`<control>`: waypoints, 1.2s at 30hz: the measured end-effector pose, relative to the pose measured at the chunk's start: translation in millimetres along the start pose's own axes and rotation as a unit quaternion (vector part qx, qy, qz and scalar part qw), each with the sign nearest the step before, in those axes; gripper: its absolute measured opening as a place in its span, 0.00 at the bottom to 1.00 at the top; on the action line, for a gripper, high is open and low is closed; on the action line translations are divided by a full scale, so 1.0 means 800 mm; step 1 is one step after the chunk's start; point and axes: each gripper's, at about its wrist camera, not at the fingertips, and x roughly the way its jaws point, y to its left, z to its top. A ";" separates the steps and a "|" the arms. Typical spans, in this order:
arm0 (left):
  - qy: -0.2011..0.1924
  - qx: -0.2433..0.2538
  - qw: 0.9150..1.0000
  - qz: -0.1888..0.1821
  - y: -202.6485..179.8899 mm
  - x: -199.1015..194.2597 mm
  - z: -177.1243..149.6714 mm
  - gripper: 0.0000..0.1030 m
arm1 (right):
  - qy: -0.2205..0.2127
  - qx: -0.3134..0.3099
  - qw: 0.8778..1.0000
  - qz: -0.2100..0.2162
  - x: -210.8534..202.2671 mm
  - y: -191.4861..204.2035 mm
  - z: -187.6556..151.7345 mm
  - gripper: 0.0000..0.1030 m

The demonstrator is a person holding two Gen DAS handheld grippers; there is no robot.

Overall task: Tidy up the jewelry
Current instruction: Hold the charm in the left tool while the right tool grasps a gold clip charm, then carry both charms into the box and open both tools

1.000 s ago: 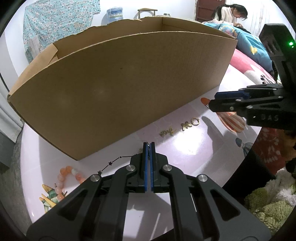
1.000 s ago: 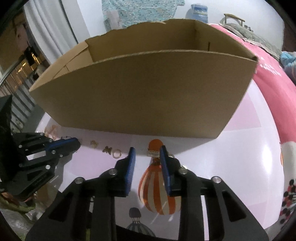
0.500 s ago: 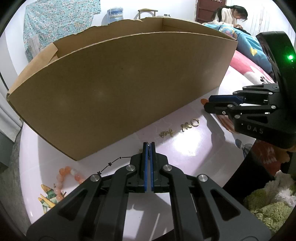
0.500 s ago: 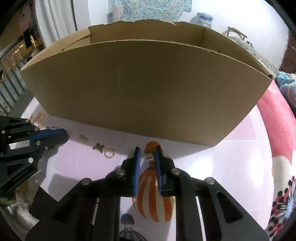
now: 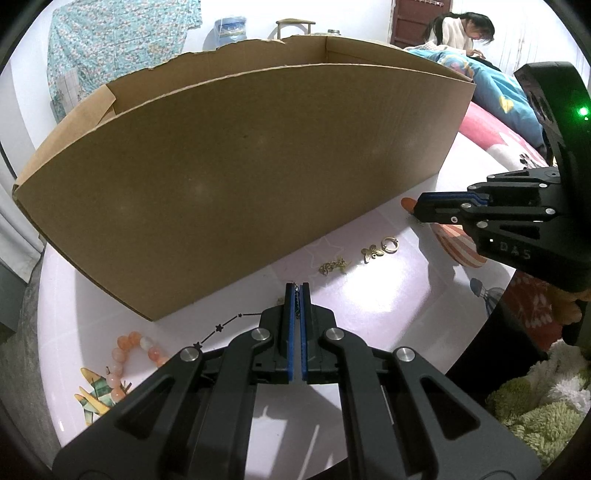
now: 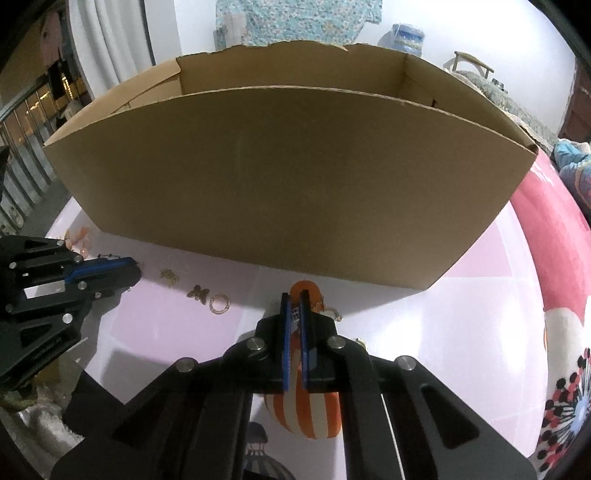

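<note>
Seated person (image 5: 460,31), blue quilt (image 5: 491,92), floral cloth (image 5: 118,48) on the wall.

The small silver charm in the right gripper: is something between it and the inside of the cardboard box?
Yes. The brown cardboard box's tall near wall rises directly behind the right gripper, shut on the small silver charm.

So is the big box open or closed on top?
Open. The box has no lid or flaps over it; its inner back wall shows above the front edge. What's inside is hidden.
</note>
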 end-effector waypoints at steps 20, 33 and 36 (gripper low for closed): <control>-0.001 -0.004 1.000 -0.001 -0.002 0.004 0.000 0.02 | 0.033 0.081 0.995 0.050 0.007 -0.027 0.001 0.13; -0.002 -0.004 1.000 -0.001 -0.003 0.005 0.000 0.02 | 0.015 0.017 1.000 -0.004 0.014 0.003 0.010 0.18; -0.002 -0.004 1.000 -0.001 -0.002 0.004 -0.001 0.02 | 0.015 0.009 1.000 -0.008 0.014 0.005 0.009 0.15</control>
